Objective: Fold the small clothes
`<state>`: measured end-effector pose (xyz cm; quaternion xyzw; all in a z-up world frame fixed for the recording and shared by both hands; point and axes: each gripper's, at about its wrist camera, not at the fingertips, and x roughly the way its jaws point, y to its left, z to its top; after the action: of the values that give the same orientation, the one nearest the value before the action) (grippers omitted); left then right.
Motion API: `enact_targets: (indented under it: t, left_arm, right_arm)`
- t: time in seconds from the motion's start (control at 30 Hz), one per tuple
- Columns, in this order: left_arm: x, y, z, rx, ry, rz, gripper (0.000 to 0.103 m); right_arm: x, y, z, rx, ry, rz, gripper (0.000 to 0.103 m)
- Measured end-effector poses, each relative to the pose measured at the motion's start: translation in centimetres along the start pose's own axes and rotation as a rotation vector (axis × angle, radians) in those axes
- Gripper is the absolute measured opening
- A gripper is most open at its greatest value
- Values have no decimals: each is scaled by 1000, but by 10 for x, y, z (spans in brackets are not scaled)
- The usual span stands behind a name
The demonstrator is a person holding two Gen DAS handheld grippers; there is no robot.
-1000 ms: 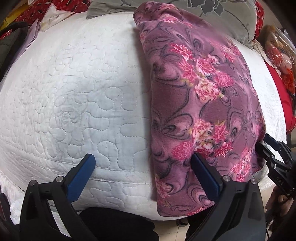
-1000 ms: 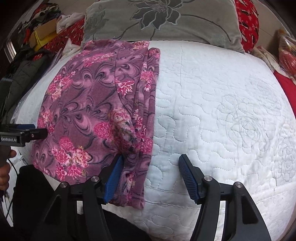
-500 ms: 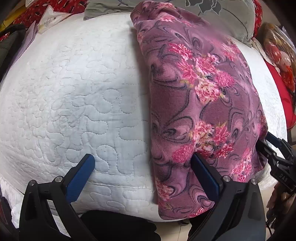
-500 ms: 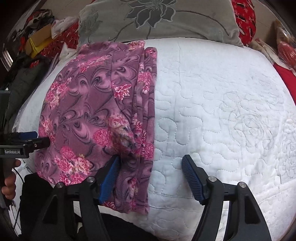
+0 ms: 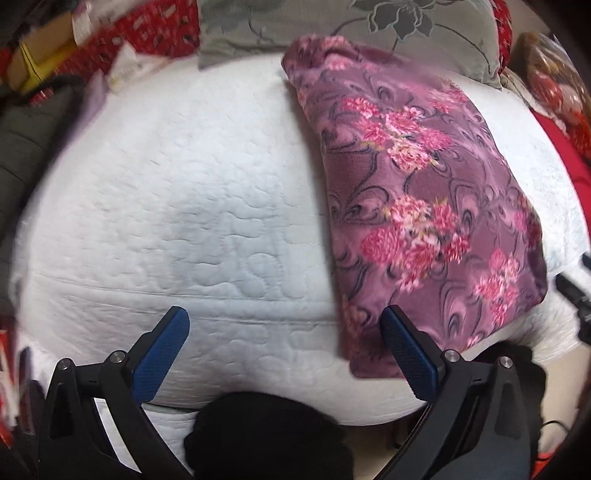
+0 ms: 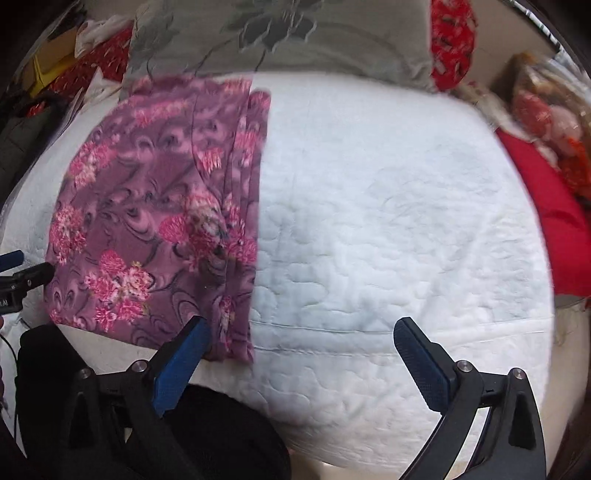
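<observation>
Left wrist view: left tongs (image 5: 284,332) spread wide, blue pads (image 5: 164,354) clear of any cloth, nothing gripped. Right-hand pad sits in front of the near hem of the floral garment (image 5: 417,206); contact cannot be told. Garment is purple with pink flowers, folded into a long strip, lying flat on the white quilted bed cover (image 5: 177,206), far end near the grey pillow (image 5: 332,33). Near end hangs a little over the bed's edge. Picture blurred at the margins.

Right wrist view: right tongs (image 6: 301,341) have just been opening and now stand wide, nothing between the pads. Left-hand pad (image 6: 181,369) lies just before the garment's (image 6: 155,206) stacked fold edges; the rest of the gap is over bare bed cover (image 6: 388,221). Left tongs' tip (image 6: 22,275) shows at the left margin, beside the garment's near corner. Red fabric (image 6: 546,221) lies past the cover to the right, grey pillow (image 6: 295,37) at the head.
</observation>
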<state>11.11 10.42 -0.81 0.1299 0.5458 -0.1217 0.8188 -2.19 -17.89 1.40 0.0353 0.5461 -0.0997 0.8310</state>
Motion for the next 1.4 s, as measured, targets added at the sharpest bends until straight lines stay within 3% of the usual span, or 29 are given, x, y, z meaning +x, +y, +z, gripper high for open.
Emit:
enact_targets:
  t: [0.17,0.5,0.9,1.4]
  left_arm:
    - [-28,-9,-23,45,-95,64,103]
    - [-52,-13,-40,55,-153,53,103]
    - [-72,-22,-43,84,-204,11,103]
    - [-81,-38,-45,91,-170,-87,103]
  right_arm:
    - [-38,8,-8,-39,-98,-20,101]
    - [-79,19,-19,-82,-250,-48,101]
    - [-93,8,-24,-35,-297,-58,101]
    - [-97,-1,-27,-5,-300,-61,101]
